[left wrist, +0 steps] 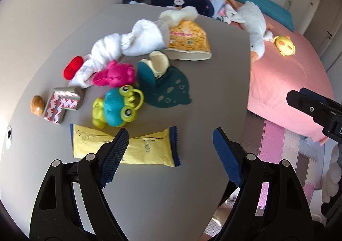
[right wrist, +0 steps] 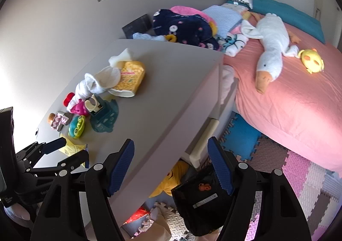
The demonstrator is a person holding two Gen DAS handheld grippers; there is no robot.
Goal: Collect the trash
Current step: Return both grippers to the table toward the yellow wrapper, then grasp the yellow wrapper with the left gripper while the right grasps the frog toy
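A flat yellow snack wrapper [left wrist: 141, 149] with dark blue ends lies on the grey table [left wrist: 162, 187] near its front. My left gripper [left wrist: 171, 142] is open just above it, its left finger over the wrapper's middle. In the right wrist view the wrapper [right wrist: 73, 148] shows partly behind the left gripper [right wrist: 68, 149]. A yellow tissue pack [left wrist: 189, 40] lies further back, with white crumpled cloth [left wrist: 119, 48] beside it. My right gripper [right wrist: 171, 155] is open and empty, above the table's front edge, over a black bag [right wrist: 198, 198] on the floor.
Toys crowd the table: a teal-green frog [left wrist: 115, 108], a pink toy [left wrist: 115, 74], a red piece [left wrist: 72, 66], a patterned block [left wrist: 62, 104], a brown ball [left wrist: 37, 105], a teal holder [left wrist: 158, 78]. A pink bed [right wrist: 288, 95] with a plush goose [right wrist: 269, 48] stands right. Foam mats [right wrist: 303, 181] cover the floor.
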